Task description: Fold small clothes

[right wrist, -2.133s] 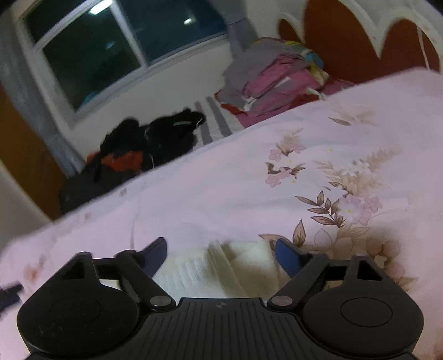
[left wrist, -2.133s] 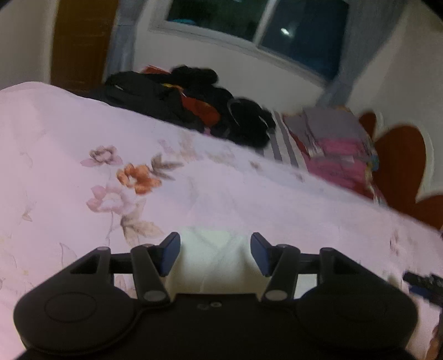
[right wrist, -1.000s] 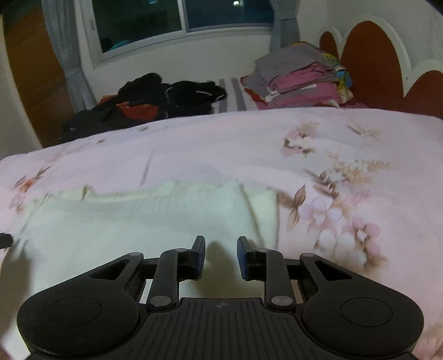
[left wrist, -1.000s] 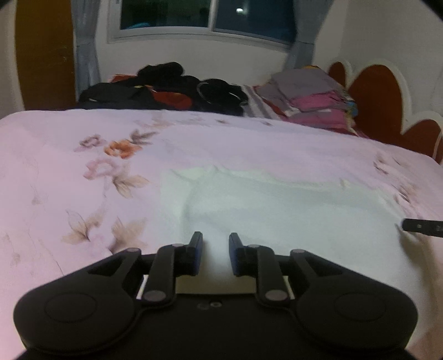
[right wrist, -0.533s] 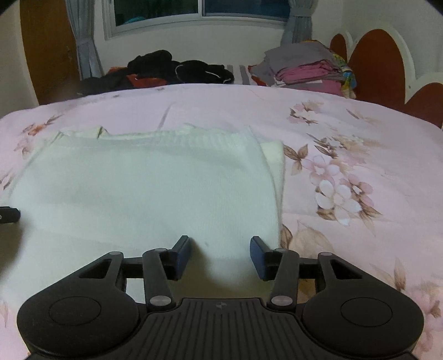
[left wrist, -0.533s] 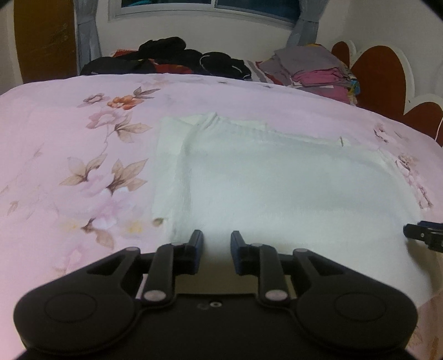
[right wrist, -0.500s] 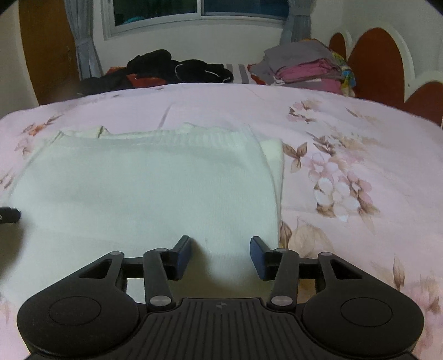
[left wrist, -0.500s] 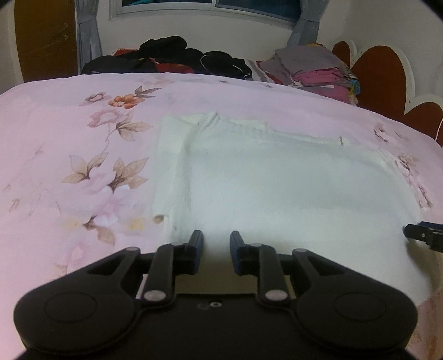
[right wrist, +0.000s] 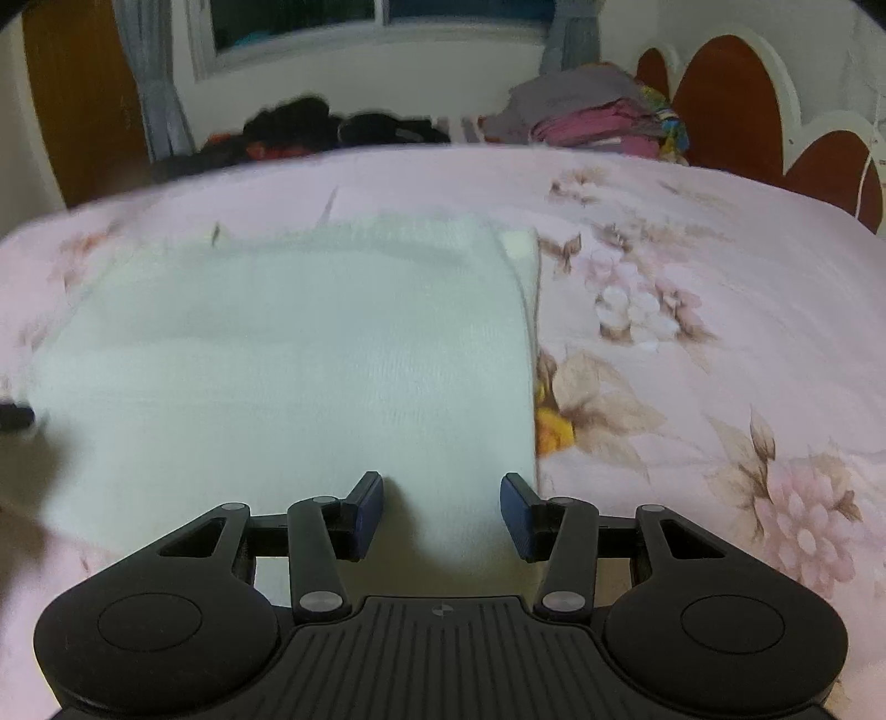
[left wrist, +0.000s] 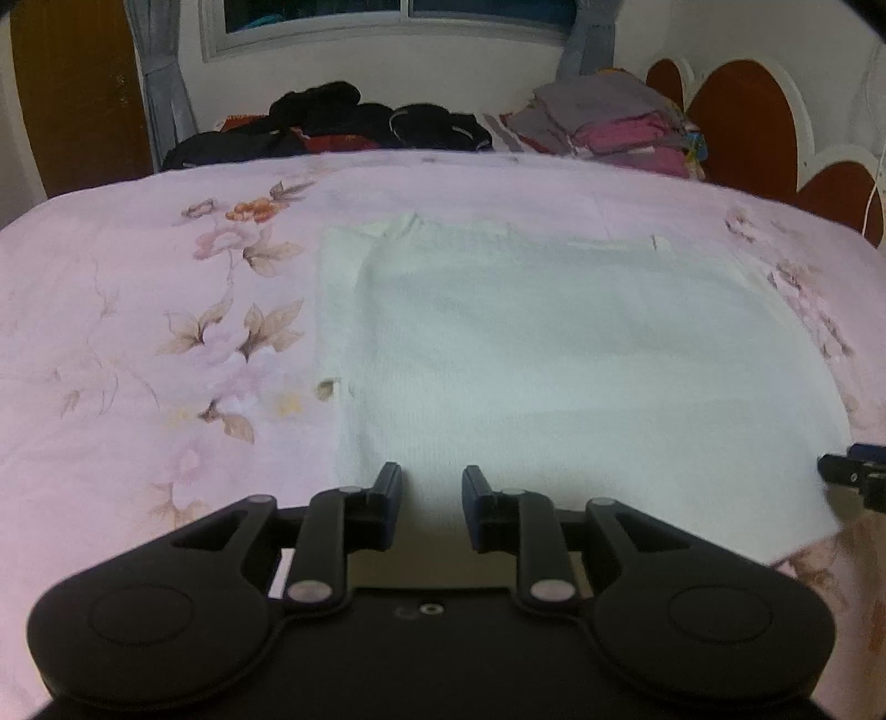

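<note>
Pink floral bedspread (left wrist: 138, 310) over a bed, filling most of both views. Beyond the bedspread's far edge: heap of dark clothes (left wrist: 343, 124), stack of folded grey and pink clothes (left wrist: 614, 124), window (left wrist: 387, 16) with grey curtains (left wrist: 160, 83), white wall, red scalloped headboard (left wrist: 742, 122) toward the right, brown door (left wrist: 72, 94) toward the left.

White knitted garment (left wrist: 554, 360) spread flat mid-bedspread, narrower layer showing along its left and right edges, small tag near the far hem.

Left tongs (left wrist: 431, 498) over the garment's near left corner, blue pads slightly apart, nothing between them. Right tongs (right wrist: 441, 507) over the near right corner, parted wider, likewise empty; tip also visible at the left view's right border.

Against half a second ago: left tongs opened a little wider than the near-closed gap then; right tongs spread further; garment lying as it did, both views nearer its near edge.
</note>
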`<state>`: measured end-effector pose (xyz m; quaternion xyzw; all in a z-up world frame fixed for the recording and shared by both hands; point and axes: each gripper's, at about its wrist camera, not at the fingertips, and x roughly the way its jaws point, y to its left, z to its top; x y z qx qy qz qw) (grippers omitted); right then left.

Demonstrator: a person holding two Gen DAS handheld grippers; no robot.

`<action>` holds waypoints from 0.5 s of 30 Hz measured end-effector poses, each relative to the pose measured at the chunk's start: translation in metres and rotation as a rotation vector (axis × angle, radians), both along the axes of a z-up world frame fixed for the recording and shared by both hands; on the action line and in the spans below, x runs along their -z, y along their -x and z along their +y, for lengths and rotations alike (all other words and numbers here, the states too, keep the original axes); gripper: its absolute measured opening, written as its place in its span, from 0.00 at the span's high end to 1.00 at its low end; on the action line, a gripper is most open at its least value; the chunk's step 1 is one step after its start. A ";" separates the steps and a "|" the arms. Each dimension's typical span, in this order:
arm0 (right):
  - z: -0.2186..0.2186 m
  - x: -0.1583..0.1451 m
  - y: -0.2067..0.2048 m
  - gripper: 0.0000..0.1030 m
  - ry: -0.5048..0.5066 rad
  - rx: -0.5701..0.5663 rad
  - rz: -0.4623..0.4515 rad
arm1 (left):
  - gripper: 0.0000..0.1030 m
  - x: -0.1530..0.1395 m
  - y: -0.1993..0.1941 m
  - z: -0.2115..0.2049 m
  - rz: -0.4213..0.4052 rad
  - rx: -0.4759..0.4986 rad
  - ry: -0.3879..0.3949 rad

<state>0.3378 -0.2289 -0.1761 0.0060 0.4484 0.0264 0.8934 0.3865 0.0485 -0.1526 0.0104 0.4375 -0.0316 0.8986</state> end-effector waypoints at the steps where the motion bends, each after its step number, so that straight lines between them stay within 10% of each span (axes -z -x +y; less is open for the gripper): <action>1: -0.001 -0.002 0.002 0.54 -0.006 0.010 -0.003 | 0.77 0.002 0.001 0.001 0.009 -0.001 -0.002; 15: -0.026 -0.012 0.025 0.54 -0.023 0.122 -0.023 | 0.67 -0.002 0.023 0.012 0.001 -0.042 -0.026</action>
